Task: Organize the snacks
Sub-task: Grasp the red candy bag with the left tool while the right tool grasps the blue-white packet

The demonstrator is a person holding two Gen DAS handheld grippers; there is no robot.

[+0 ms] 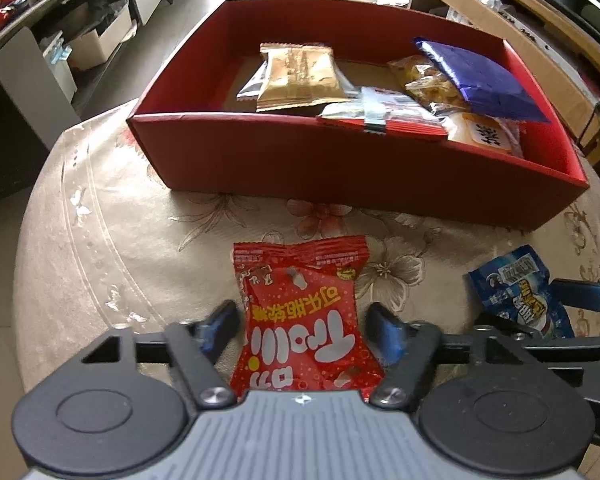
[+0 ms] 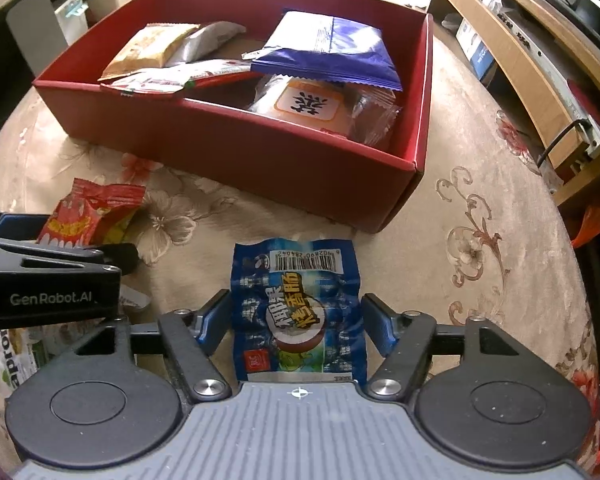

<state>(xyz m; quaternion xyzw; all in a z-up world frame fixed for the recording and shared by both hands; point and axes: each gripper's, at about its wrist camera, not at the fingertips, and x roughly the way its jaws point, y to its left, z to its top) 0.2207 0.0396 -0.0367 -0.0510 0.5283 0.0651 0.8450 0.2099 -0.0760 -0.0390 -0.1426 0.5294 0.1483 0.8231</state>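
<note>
1. The left gripper has its fingers spread open on either side of a red snack packet lying on the bench, not pinching it.
2. The right gripper likewise straddles a blue snack packet, fingers open.
3. Beyond both, the red box holds a gold packet, a purple packet and others.

On the worktop, the open box sits at the far side with several snack packets piled inside. Nearer, two packets lie on the cloth: the gummy packet to the left, the coconut snack packet to the right.
</note>
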